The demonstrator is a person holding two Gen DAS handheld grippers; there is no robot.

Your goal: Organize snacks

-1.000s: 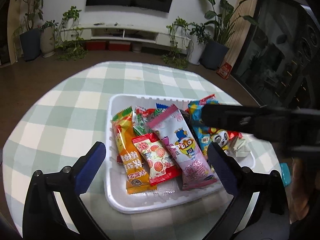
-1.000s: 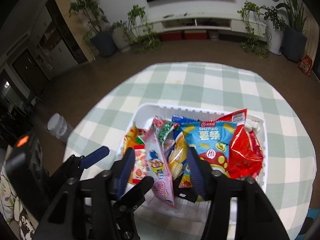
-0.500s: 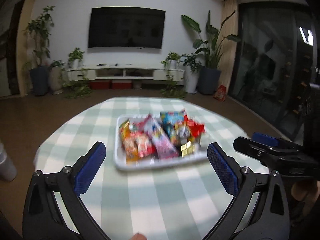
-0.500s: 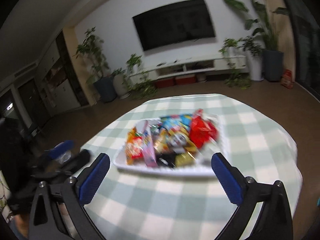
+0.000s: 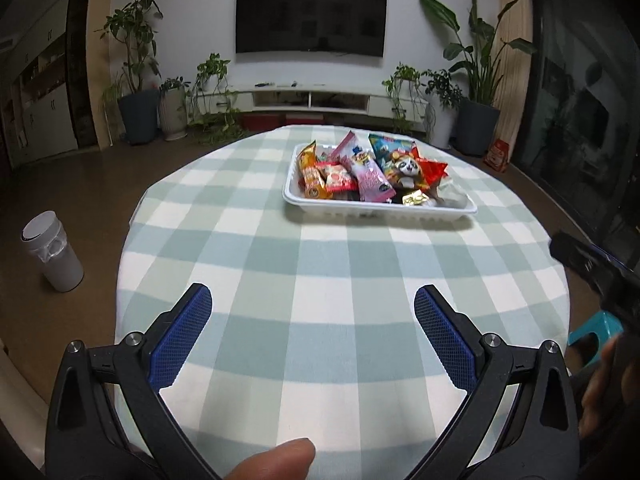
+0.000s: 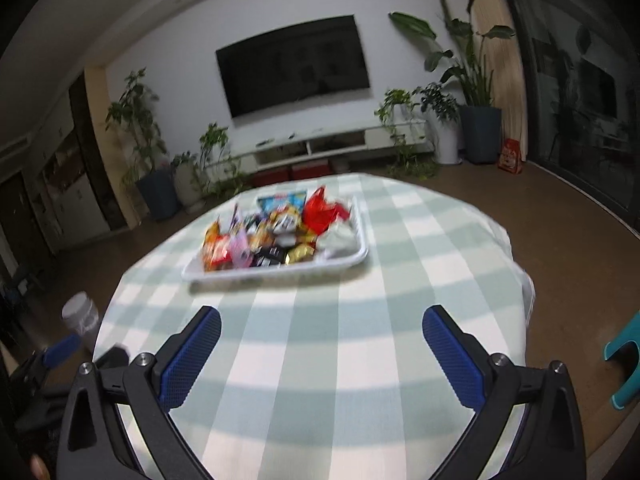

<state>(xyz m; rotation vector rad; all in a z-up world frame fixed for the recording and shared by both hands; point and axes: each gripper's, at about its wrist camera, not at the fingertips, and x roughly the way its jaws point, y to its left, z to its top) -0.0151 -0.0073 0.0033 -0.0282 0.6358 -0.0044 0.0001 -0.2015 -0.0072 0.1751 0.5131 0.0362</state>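
A white tray point(image 5: 304, 202) full of snack packets point(image 5: 370, 168) sits on the far part of a round table with a green-and-white checked cloth point(image 5: 320, 264). It also shows, blurred, in the right wrist view point(image 6: 352, 258). My left gripper point(image 5: 312, 328) is open and empty, held over the near edge of the table, well short of the tray. My right gripper point(image 6: 320, 344) is open and empty too, also over the near part of the table. Its black body shows at the right edge of the left wrist view point(image 5: 592, 264).
A white cylindrical bin point(image 5: 52, 252) stands on the floor left of the table. A teal stool point(image 6: 624, 364) is at the right. A TV unit point(image 5: 308, 98) and potted plants point(image 5: 136, 80) line the far wall.
Both grippers have pulled back from over the tray to the near edge of the table. The right gripper, nearly shut among the packets a second ago, is now wide open.
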